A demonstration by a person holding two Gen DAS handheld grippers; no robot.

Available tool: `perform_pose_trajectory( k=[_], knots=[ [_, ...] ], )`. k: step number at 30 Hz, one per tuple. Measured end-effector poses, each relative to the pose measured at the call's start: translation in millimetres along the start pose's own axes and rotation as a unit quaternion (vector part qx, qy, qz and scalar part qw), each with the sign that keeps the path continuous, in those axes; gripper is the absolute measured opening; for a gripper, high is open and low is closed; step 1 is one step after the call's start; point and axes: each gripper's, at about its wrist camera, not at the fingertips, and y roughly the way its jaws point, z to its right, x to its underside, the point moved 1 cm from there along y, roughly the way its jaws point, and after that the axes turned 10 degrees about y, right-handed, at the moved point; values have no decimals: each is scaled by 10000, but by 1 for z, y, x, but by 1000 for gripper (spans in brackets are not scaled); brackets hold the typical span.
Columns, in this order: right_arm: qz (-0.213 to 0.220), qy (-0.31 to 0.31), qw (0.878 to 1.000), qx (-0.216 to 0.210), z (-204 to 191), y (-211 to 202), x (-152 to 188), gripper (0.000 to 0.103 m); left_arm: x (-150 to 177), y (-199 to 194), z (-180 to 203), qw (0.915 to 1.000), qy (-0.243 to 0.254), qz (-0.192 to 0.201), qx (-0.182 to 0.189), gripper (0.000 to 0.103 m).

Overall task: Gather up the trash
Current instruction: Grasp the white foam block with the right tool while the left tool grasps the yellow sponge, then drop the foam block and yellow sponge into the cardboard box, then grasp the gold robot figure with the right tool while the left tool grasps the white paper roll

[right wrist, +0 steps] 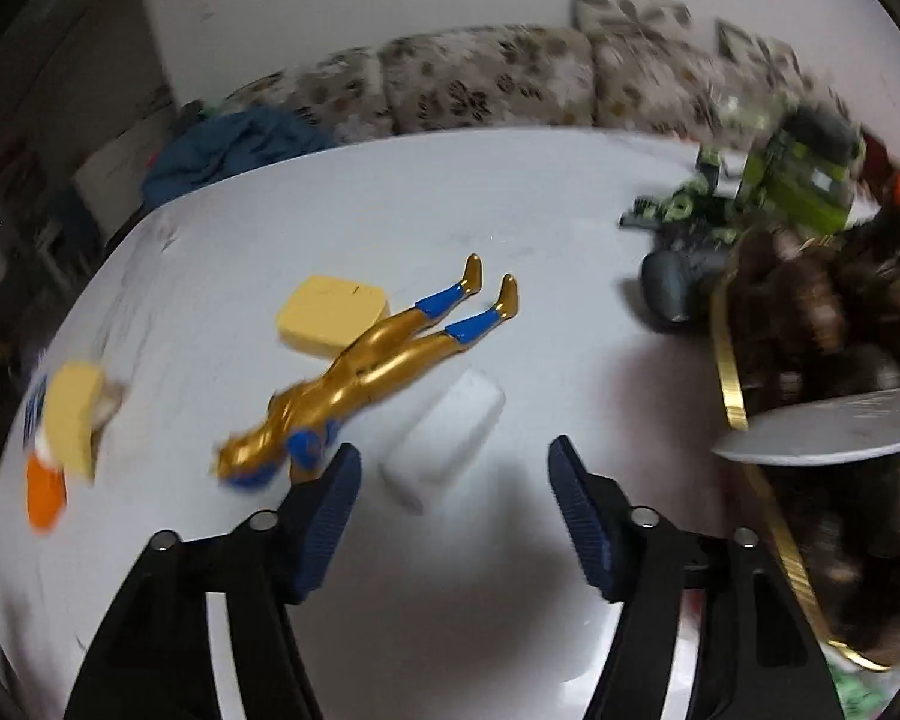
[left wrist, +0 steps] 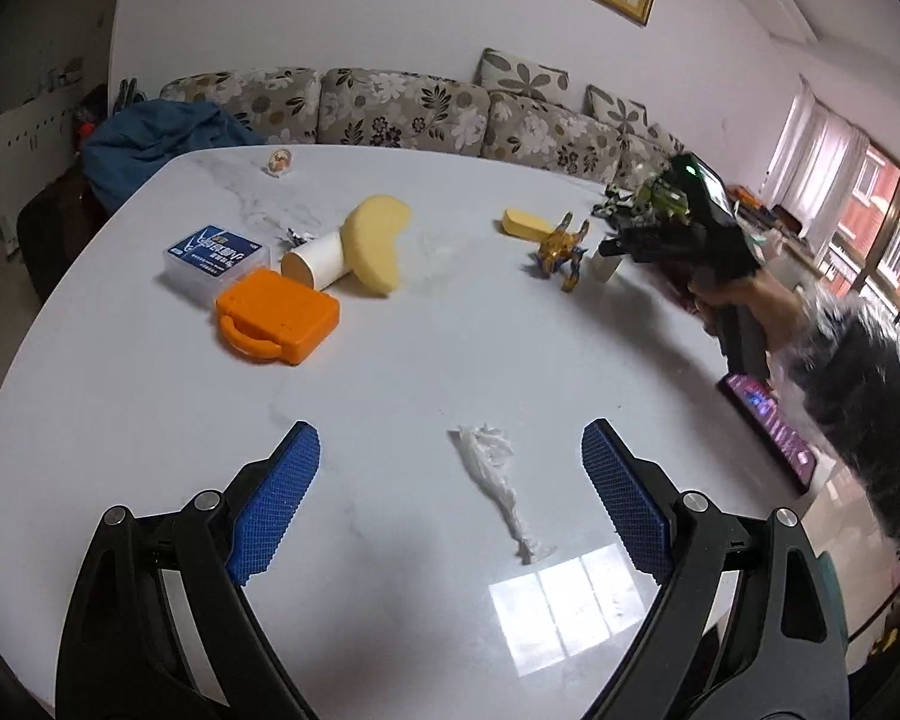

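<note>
Nearest the left gripper [left wrist: 450, 498], a twisted scrap of clear plastic wrap [left wrist: 498, 480] lies flat on the white marble table [left wrist: 390, 372], in the gap between the blue ridged pads; the jaws stand wide apart and touch nothing. Farther back on the left side sit an orange toy case [left wrist: 276, 318], a blue-labelled clear box [left wrist: 213, 258] just behind it, and a white paper cup [left wrist: 318, 261] on its side against a curved yellow sponge [left wrist: 378, 246]. To the right, a gold and blue action figure [left wrist: 561, 258] lies near a rectangular yellow sponge [left wrist: 525, 222]. The right gripper [right wrist: 453, 510] is partly open and empty, with a small white box [right wrist: 444, 438] on the table just beyond its fingertips. The figure lies beside the left pad. A green and grey toy vehicle [right wrist: 750, 198] sits farther right. A floral sofa [left wrist: 402, 108] runs behind the table.
</note>
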Motion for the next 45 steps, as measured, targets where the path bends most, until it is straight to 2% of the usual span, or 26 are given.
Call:
perform_pose_trajectory(
  k=[1,4,7,10,13,16,17,18,19,20,21,23,26,28,30,33,35,40,43,45],
  knots=[
    [-139,36,9999,28,-1,10,-1,29,-1,2,-1,10000,15,-19,-22,87],
    [-60,-94,9999,97,-8,5,4,19,-8,9,-12,9998,115,-33,-168,87],
    [-18,-217,9995,-219,-11,-19,17,19,-30,28,-28,9992,171,-37,-366,87],
    [30,-244,9957,-896,-11,-61,41,19,-66,68,-36,9980,435,-147,-434,87],
    [151,-405,9898,-1357,-13,-98,70,20,-99,118,-37,9945,779,-390,-574,87],
    [246,-590,9844,-1640,-17,-126,101,21,-119,167,-45,9915,670,-799,-776,87],
    [248,-621,9831,-1705,-19,-131,109,21,-121,180,-46,9902,642,-934,-820,84],
    [251,-638,9816,-1784,-19,-137,118,21,-124,188,-48,9855,675,-957,-1224,76],
    [248,-638,9804,-1848,-19,-141,126,21,-126,192,-47,9810,804,-999,-1454,52],
    [251,-622,9798,-1886,-19,-143,131,21,-127,191,-46,9796,866,-1017,-1498,42],
    [280,-598,9789,-1932,-19,-147,138,21,-127,181,-45,9818,798,-934,-1446,35],
    [354,-666,9776,-1966,-23,-155,149,21,-125,146,-40,9890,599,-655,-1184,35],
    [482,-782,9749,-2028,-31,-164,162,21,-118,87,-26,9927,580,-153,-1046,35],
    [528,-791,9715,-2170,-36,-172,170,21,-104,30,-12,9937,624,232,-901,35],
    [504,-822,9646,-2453,-44,-185,183,21,-83,-15,4,9945,660,429,-696,35],
    [356,-1037,9528,-2830,-56,-206,211,21,-36,-74,30,9943,841,507,-412,35],
    [133,-1225,9452,-3024,-64,-217,237,21,7,-100,48,9945,965,349,-204,35],
    [-788,-1684,9229,-3372,-80,-219,309,21,104,-113,77,9930,1103,-410,48,35],
    [-1592,-1963,9099,-3289,-89,-196,358,22,153,-88,78,9890,1073,-1002,180,36],
    [-2038,-2031,9059,-3107,-92,-172,382,26,185,-58,78,9818,1144,-1490,279,44]
  ],
)
